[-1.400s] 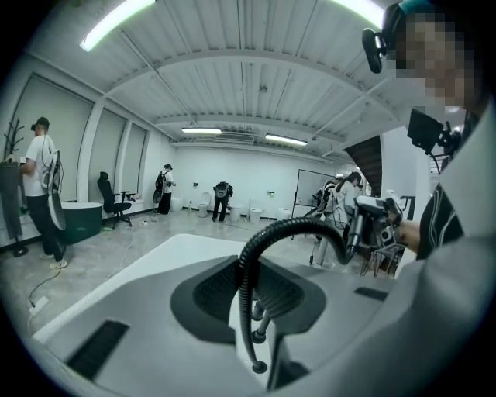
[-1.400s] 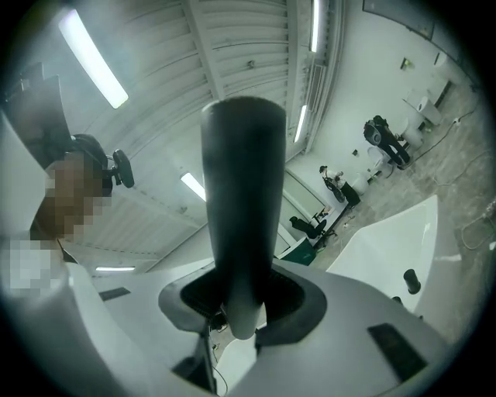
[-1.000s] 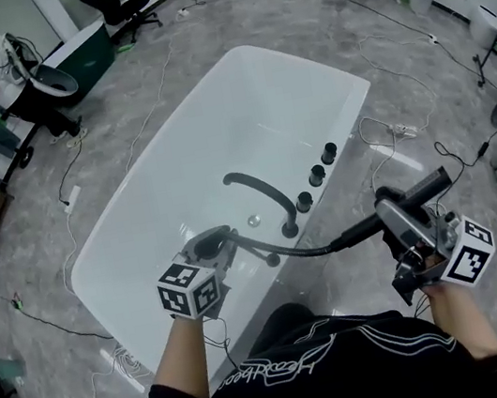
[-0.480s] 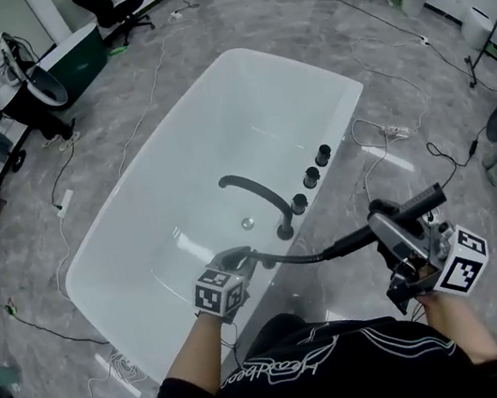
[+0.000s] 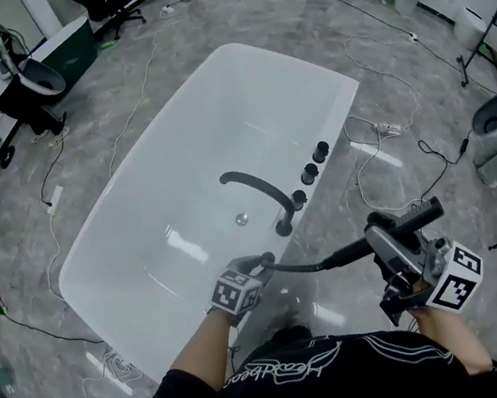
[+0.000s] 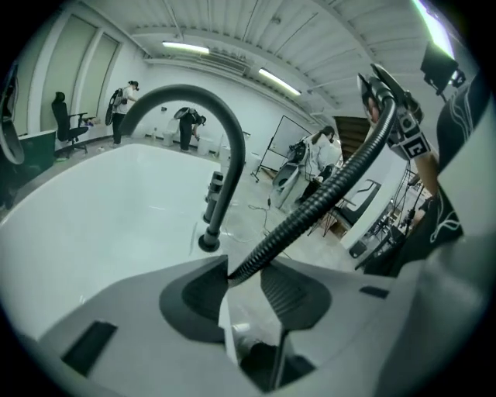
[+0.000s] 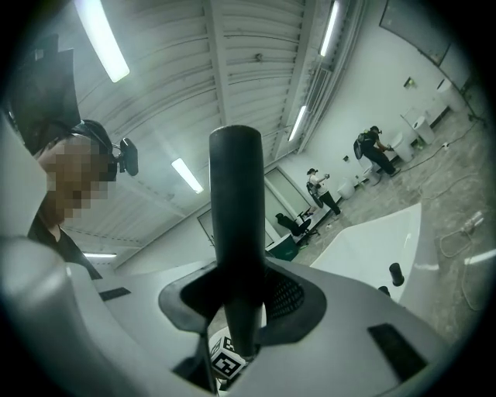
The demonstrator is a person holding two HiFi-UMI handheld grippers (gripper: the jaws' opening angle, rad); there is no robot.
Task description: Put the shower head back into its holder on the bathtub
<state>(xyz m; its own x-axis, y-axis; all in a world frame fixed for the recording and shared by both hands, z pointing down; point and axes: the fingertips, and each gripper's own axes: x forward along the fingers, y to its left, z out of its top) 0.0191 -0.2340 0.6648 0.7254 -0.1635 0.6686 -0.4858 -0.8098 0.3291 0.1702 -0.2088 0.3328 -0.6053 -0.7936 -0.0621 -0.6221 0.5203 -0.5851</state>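
The right hand-held gripper (image 5: 390, 235) is closed on the shower head (image 5: 417, 212). In the right gripper view the dark round handle (image 7: 235, 217) stands upright between the two pads of that hand-held gripper (image 7: 236, 304), which press on it from both sides. Its far end sticks out well beyond the jaw tips.

A ribbed black hose (image 5: 313, 266) runs from under the right hand-held gripper across to the left hand-held gripper (image 5: 256, 266), sagging slightly between the two. In the left gripper view the hose (image 6: 325, 194) comes in from the upper right and ends between the pads of that hand-held gripper (image 6: 244, 273). These jaws have just been opening: they stand parted with the hose lying in the gap, not clamped.

The left hand-held gripper points down at the near rim of the white bathtub (image 5: 178, 177). Just ahead of its jaws rises the curved dark spout (image 6: 225, 132), with its base on the rim. Beyond the spout, along the same rim, stand the dark knobs (image 5: 309, 173). The right hand-held gripper is held off to the side of the tub, over the grey floor (image 5: 424, 115), well apart from the spout and knobs
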